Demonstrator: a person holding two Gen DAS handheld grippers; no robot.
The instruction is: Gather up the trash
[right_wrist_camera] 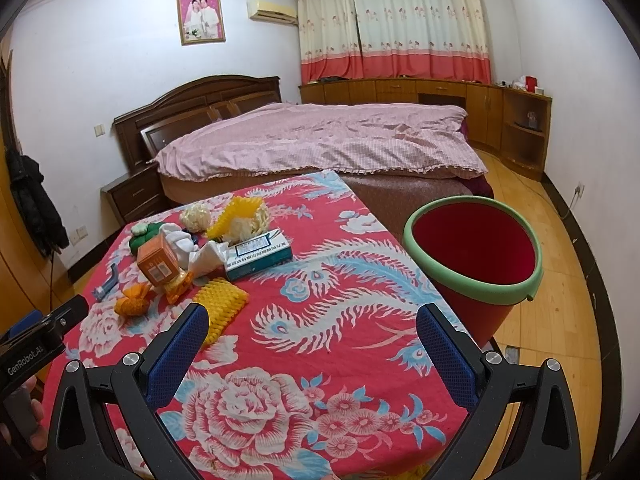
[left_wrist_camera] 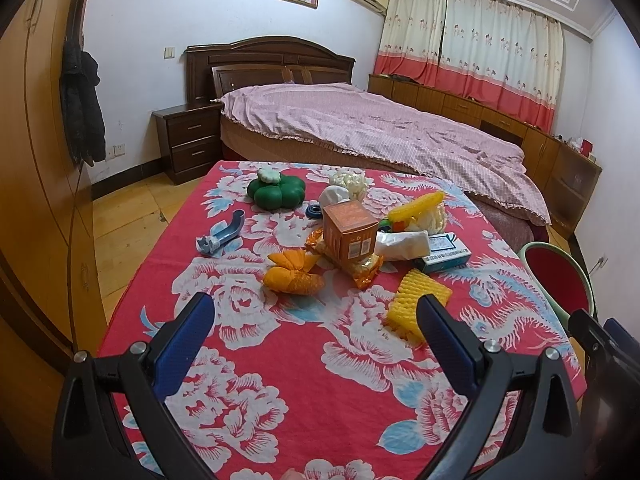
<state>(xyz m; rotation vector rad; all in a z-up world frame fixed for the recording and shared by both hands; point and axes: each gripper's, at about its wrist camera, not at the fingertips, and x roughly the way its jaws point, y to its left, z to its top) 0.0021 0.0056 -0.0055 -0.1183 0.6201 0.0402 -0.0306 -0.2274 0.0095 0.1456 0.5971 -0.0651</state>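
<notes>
Right wrist view: both grippers' fingers [right_wrist_camera: 440, 344] spread wide, empty; yellow foam net [right_wrist_camera: 220, 304] nearest.

Beyond my bench's floral cloth [right_wrist_camera: 320, 320] I see a pink-covered bed [right_wrist_camera: 320, 140], a dark nightstand [left_wrist_camera: 188, 136], and red-hemmed curtains [right_wrist_camera: 392, 20].

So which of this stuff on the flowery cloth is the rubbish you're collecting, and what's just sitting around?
For the job: yellow foam net, orange wrapper, orange box, crumpled tissue, red bin.

Probably just lying about: green cushion, blue opener, bed, nightstand.
</notes>
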